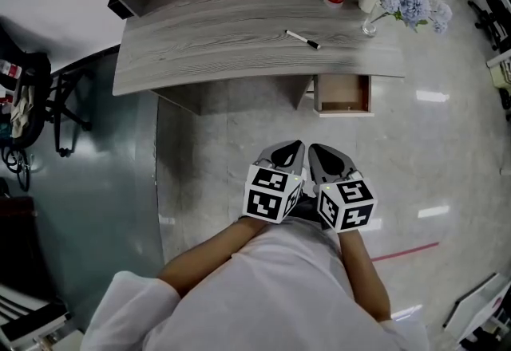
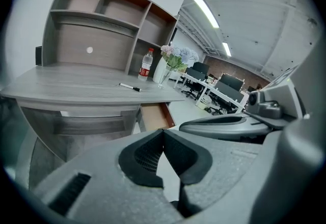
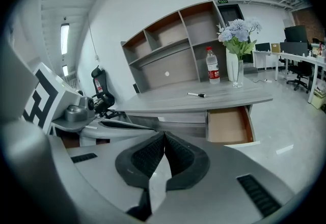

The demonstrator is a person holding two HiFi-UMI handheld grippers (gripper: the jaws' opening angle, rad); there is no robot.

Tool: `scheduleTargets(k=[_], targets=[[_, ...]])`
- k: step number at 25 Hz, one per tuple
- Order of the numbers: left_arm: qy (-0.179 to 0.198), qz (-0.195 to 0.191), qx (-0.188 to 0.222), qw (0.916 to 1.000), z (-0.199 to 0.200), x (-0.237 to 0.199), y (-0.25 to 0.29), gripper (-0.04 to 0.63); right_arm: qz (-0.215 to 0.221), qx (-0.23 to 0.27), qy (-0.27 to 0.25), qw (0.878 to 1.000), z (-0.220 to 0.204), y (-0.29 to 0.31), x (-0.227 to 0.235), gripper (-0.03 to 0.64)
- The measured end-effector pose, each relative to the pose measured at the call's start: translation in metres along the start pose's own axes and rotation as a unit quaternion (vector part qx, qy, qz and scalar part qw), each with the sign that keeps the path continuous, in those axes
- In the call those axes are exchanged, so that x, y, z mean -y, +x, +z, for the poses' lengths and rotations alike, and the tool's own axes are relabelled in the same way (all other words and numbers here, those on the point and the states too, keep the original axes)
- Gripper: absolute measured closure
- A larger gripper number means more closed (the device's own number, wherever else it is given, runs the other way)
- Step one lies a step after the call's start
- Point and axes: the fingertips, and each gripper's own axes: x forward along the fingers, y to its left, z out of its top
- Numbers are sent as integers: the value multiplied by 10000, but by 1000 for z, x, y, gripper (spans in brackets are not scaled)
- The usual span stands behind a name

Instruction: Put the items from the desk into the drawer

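Approach stage; nothing grasped yet. Note left tongs [image 1: 293, 147] and right tongs [image 1: 318, 151] clenched empty, side by side, well short of worktop [image 1: 215, 46]. Locate pen [image 1: 303, 39] lying on worktop, near open drawer [image 1: 343, 92]. Next: advance, release one tongs, straddle pen.

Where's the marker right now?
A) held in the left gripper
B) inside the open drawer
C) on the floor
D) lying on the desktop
D: the marker lies flat on the desk, while the drawer below stands open, showing only its bare bottom.
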Motion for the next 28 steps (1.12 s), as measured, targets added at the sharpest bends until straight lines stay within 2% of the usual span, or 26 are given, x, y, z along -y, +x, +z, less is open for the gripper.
scheduleTargets(k=[17, 28], targets=[[145, 414, -50, 9990, 49, 5, 61, 592, 396, 98, -164, 9990, 43, 21, 57, 615], [111, 631, 80, 9979, 66, -9, 62, 594, 539, 210, -230, 9981, 60, 33, 59, 615]])
